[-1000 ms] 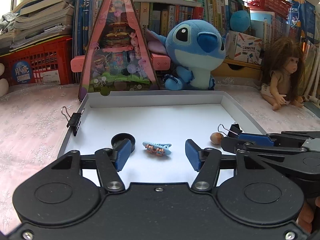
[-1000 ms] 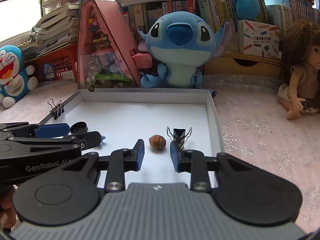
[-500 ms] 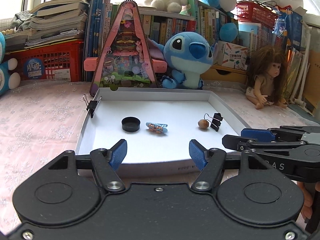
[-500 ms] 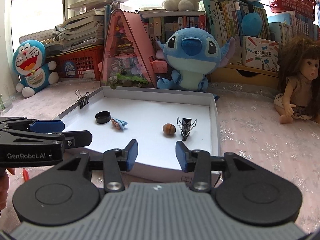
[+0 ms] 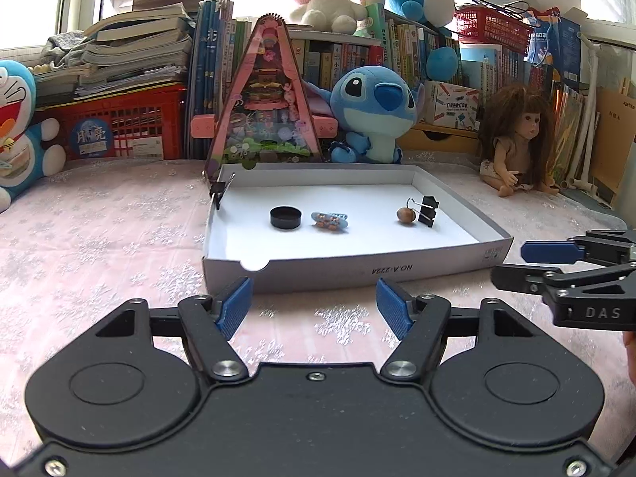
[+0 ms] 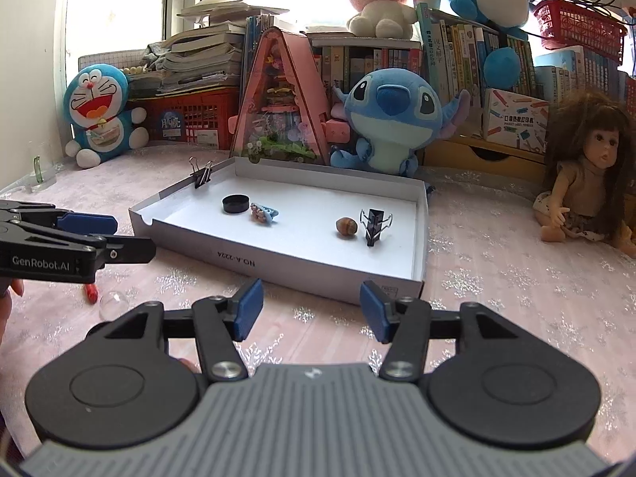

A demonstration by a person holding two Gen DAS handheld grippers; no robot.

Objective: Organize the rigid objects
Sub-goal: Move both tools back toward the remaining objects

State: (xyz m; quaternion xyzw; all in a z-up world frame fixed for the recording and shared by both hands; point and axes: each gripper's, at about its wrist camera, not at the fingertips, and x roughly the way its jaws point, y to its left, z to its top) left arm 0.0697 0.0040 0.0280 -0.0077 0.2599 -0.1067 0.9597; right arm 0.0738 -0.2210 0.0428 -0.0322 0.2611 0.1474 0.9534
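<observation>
Tongs on both sides sit released with nothing between them: our left tongs (image 5: 314, 302) and right tongs (image 6: 312, 310) hover over the pink tabletop (image 5: 99, 238), just short of the white tray (image 5: 357, 268). Inside the tray we see a black cap (image 5: 285, 218) beside a blue hair clip (image 5: 330, 220) toward the left, and a brown nut (image 5: 406, 214) next to a black binder clip (image 5: 427, 208) toward the right. Another binder clip (image 6: 202, 173) grips the tray's left wall.
</observation>
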